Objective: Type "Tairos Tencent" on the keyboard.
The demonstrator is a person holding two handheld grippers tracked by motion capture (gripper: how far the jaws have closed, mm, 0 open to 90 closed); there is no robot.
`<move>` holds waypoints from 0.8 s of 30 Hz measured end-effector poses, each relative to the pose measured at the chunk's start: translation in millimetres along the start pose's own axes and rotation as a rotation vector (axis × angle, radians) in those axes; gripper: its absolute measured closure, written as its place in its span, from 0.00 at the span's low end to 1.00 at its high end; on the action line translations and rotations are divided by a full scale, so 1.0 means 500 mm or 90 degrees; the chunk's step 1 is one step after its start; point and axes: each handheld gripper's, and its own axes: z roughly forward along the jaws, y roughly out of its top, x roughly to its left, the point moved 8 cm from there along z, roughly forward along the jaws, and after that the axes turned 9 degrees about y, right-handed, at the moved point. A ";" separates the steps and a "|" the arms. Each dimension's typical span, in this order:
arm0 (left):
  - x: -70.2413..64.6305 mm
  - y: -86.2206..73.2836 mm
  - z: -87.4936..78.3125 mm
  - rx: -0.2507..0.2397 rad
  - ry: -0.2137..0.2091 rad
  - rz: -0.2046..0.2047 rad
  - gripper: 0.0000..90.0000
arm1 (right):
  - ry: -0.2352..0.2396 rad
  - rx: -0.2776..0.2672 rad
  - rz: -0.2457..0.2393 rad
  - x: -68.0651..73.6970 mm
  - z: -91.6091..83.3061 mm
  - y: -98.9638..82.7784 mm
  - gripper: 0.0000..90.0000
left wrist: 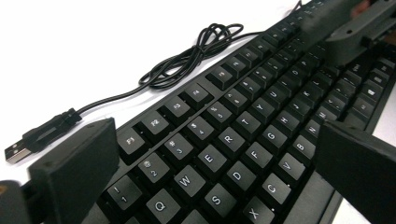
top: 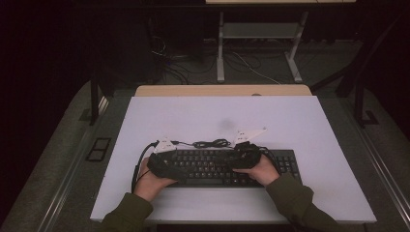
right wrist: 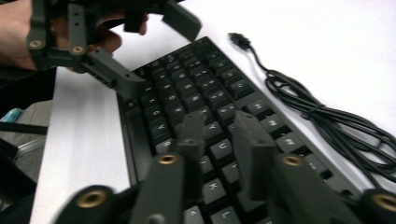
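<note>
Over the front half of the white table top (top: 309, 121) we've got both hands parked on the black keyboard (top: 217, 166), which sits flat and square to the near edge, with its cable (top: 212, 143) lying in a loose bundle just behind it and the USB plug (left wrist: 18, 150) loose on the white surface, not plugged into anything.

Left gripper (left wrist: 215, 154) is spread wide, its jaws straddling the Q-to-C area of the keys without pinching anything, so it's let go. Right gripper (right wrist: 217, 140) has its jaws drawn nearly together above the Y/U keys, and nothing sits between them as far as we can see, so clenched on air.

Progress-wise, our guess is the keyboard is already set down where it's meant to go, or we're about to poke at keys with the narrowed right jaws. We can't tell which. The cable looks untouched and untidy, so that may be what's left.

Room to move: plenty of bare table behind the keyboard and to both sides. The near edge is close to our wrists, and the two grippers are near each other over the keys, so that's the tight spot.
</note>
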 end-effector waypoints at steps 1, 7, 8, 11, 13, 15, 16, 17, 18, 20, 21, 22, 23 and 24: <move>0.000 0.000 0.000 0.000 -0.001 0.001 0.00 | 0.003 -0.001 -0.002 0.002 0.002 0.001 0.90; -0.003 0.001 0.002 -0.002 -0.003 0.003 0.00 | 0.018 0.018 -0.007 0.017 0.019 -0.002 0.99; -0.003 0.000 0.003 -0.002 -0.003 0.004 0.00 | 0.019 0.020 -0.010 0.018 0.021 -0.003 0.99; -0.006 -0.002 0.006 0.000 -0.010 0.006 0.00 | 0.021 0.033 -0.014 0.023 0.029 -0.009 0.99; -0.006 -0.003 0.007 0.002 -0.011 0.007 0.00 | 0.023 0.041 -0.018 0.025 0.034 -0.012 0.99; -0.006 -0.003 0.008 0.003 -0.011 0.010 0.00 | 0.024 0.049 -0.020 0.028 0.038 -0.015 0.99; -0.006 -0.003 0.008 0.002 -0.012 0.009 0.00 | 0.025 0.052 -0.022 0.030 0.042 -0.017 0.99; -0.007 -0.003 0.007 0.002 -0.012 0.009 0.00 | 0.025 0.054 -0.024 0.031 0.044 -0.018 0.99; -0.007 -0.003 0.007 0.002 -0.013 0.009 0.00 | 0.025 0.061 -0.024 0.033 0.047 -0.020 0.99; -0.007 -0.004 0.008 0.003 -0.014 0.009 0.00 | 0.024 0.068 -0.027 0.035 0.051 -0.022 0.99; -0.007 -0.004 0.008 0.004 -0.014 0.009 0.00 | 0.024 0.072 -0.029 0.036 0.053 -0.024 0.99; -0.007 -0.004 0.008 0.004 -0.014 0.009 0.00 | 0.023 0.075 -0.029 0.037 0.055 -0.025 0.99; -0.007 -0.004 0.008 0.004 -0.014 0.010 0.00 | 0.023 0.077 -0.029 0.038 0.057 -0.026 0.99; -0.007 -0.004 0.008 0.005 -0.015 0.010 0.00 | 0.020 0.083 -0.034 0.038 0.058 -0.028 0.99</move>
